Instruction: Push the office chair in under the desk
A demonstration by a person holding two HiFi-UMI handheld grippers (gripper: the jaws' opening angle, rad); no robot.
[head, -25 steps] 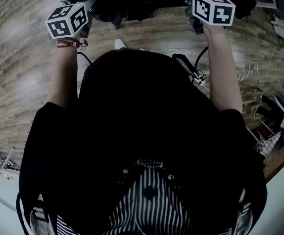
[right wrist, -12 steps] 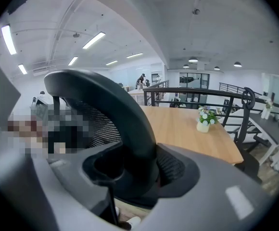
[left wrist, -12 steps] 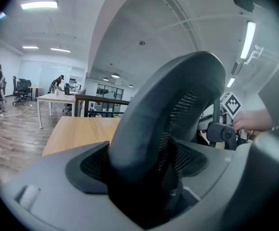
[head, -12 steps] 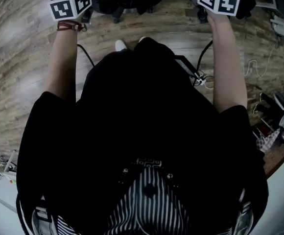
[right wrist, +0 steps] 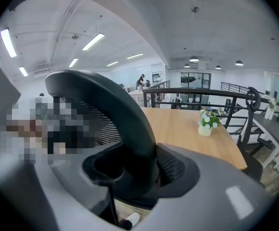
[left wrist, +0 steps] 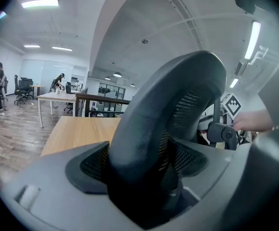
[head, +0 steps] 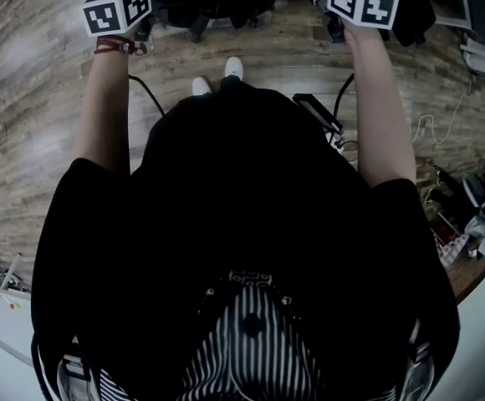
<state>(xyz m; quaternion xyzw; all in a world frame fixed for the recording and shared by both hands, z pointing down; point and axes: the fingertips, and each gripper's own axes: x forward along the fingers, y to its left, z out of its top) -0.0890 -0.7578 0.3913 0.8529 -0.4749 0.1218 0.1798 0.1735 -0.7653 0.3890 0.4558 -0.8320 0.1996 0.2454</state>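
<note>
My left gripper (left wrist: 142, 170) pinches the upper rim of the office chair (left wrist: 168, 95), which stands right in front of me with its backrest between both tools. My right gripper (right wrist: 137, 172) is clamped on the same rim. Just beyond lies the wooden desk (right wrist: 178, 129), with a small flowerpot (right wrist: 206, 127) on it.
</note>
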